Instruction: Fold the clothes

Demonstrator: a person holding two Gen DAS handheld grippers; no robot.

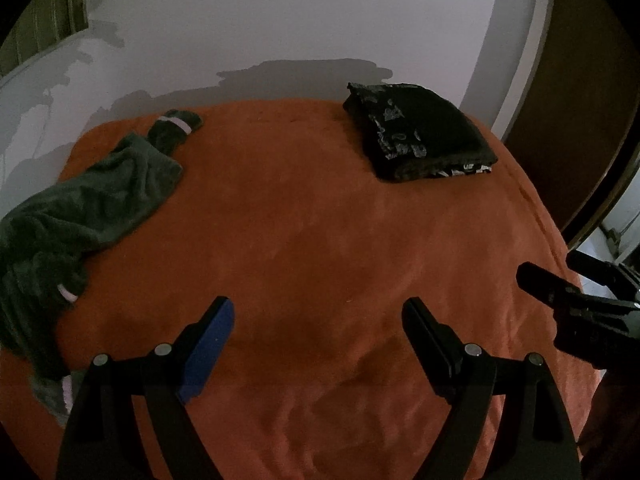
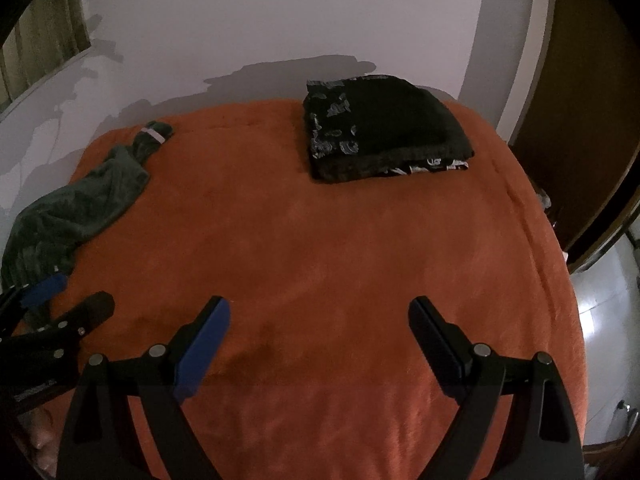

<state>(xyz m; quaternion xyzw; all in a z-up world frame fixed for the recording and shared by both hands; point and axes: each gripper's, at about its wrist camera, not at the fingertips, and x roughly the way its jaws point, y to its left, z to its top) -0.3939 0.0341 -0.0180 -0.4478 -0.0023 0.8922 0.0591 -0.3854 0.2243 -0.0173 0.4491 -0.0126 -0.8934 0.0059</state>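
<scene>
Both grippers, left gripper (image 1: pixel 318 312) and right gripper (image 2: pixel 320 312), are hanging released while the green garment (image 1: pixel 80 208) is lying crumpled (long axis running toward the far wall).

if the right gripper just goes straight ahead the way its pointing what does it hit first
Most likely the bare orange blanket. The right gripper is open and empty, tilted down at the bed. The folded black garment lies farther on, slightly right of the line; depth is hard to judge, so a flatter path might reach it.
</scene>
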